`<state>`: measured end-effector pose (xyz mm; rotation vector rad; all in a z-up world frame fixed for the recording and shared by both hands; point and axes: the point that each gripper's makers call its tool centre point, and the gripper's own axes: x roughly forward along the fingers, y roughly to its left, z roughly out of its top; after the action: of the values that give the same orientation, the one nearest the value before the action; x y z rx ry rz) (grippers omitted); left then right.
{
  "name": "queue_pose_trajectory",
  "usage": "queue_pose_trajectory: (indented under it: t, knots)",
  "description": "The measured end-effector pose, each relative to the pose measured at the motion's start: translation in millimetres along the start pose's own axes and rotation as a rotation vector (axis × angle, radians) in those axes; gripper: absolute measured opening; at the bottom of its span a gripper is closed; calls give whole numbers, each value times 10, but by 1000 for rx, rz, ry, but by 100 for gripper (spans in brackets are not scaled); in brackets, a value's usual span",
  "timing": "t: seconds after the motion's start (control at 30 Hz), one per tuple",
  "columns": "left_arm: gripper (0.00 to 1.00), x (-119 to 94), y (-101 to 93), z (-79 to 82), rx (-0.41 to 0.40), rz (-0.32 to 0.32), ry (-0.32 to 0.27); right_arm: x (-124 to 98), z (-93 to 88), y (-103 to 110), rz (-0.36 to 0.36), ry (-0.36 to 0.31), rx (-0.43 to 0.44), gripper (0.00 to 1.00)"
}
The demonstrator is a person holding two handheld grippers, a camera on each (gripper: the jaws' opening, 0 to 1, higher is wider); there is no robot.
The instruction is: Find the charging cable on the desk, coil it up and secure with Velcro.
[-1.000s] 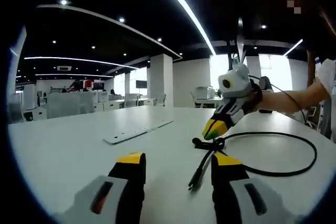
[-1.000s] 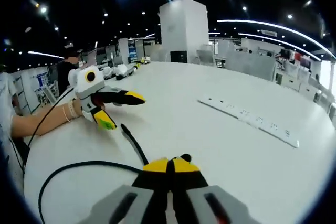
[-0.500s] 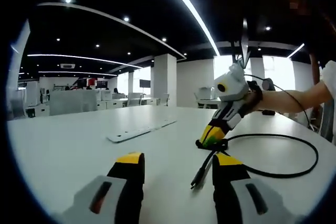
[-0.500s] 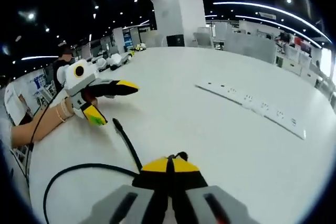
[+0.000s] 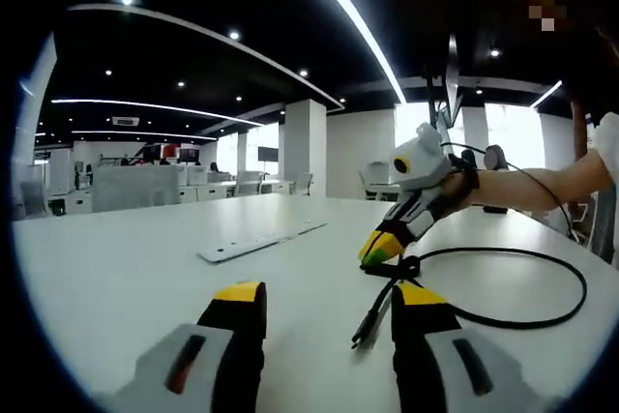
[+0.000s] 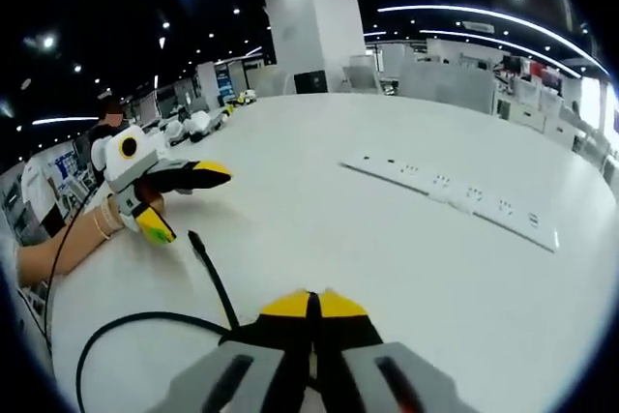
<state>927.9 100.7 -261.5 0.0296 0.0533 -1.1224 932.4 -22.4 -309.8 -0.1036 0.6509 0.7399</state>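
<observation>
Cable (image 5: 503, 287) looks light and floppy — your right gripper (image 6: 311, 309) is clenched on it near the crossing; left gripper (image 5: 329, 299) hangs released — take the loose plug end.

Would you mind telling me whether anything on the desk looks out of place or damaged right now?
Nothing looks damaged or spilled. The black charging cable lies in a loose, uncoiled loop on the white desk, with the right gripper shut at the Velcro tie near the cable's end. The power strip lies flat on the desk, apart from the cable.
</observation>
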Motion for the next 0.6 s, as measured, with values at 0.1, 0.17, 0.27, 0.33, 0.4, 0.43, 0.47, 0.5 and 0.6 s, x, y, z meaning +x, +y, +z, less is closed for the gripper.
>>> queue_pose_trajectory:
  t: [0.1,0.17,0.27,0.33,0.4,0.43,0.47,0.5,0.6]
  knots:
    - [52,-1,5,1,0,5,-1,7,4,-8,-16,0,1,2]
    - [53,4,1,-8,4,4,5,12,9,-13,-25,-1,2,2]
    - [53,4,28,-5,1,19,5,12,7,-5,-46,-9,13,2]
    - [53,1,64,-6,-4,39,9,17,12,-3,-60,-12,25,2]
    - [53,-22,151,0,-40,108,7,23,25,0,-76,-33,18,2]
    - [53,-30,149,12,-69,118,1,19,23,-2,-80,-37,18,2]
    - [53,-54,116,65,-104,115,-26,13,50,-20,-96,-58,33,2]
    - [53,-83,121,91,-111,133,-42,5,45,-6,-94,-72,45,2]
    - [54,-166,119,138,-128,187,-65,-3,75,-23,-118,-119,62,3]
